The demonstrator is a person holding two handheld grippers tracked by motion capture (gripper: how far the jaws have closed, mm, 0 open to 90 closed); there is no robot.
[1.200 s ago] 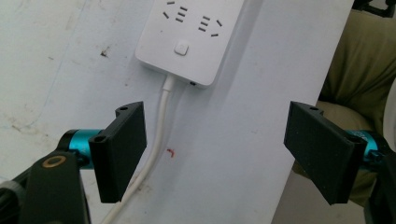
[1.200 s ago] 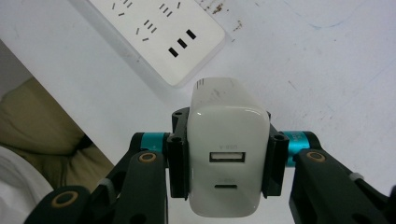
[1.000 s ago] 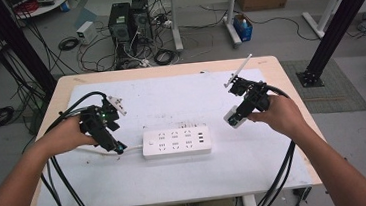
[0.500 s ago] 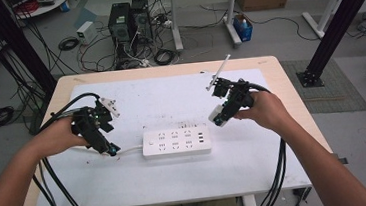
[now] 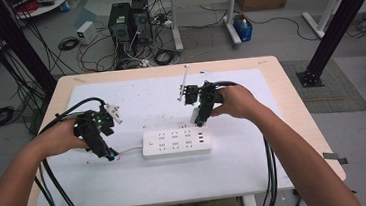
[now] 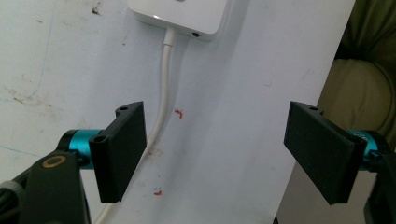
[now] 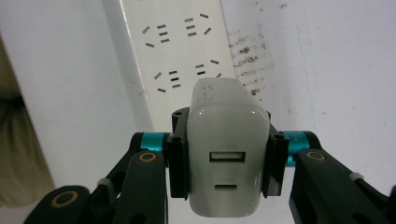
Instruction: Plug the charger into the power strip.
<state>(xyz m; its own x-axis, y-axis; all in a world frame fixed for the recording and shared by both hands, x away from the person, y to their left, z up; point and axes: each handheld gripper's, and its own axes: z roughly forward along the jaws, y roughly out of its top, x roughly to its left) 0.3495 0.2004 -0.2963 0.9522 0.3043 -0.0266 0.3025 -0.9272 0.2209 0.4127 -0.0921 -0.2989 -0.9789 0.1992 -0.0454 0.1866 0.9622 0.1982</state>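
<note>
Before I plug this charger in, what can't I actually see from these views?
- Charger prongs: right gripper view, hidden behind its own body.
- Power strip cord's far end: left gripper view, cut off at the bottom edge.
- Strip's socket slots: high view, too small to make out.

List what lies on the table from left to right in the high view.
left gripper → power strip → white charger clamped in the right gripper → the person's right hand.

Charger's [image 7: 229, 158] prongs faced away, hidden behind its body. Power strip [image 7: 180, 51] ran off the right gripper view's top edge; its cord [image 6: 161, 107] left the left gripper view's bottom edge.
</note>
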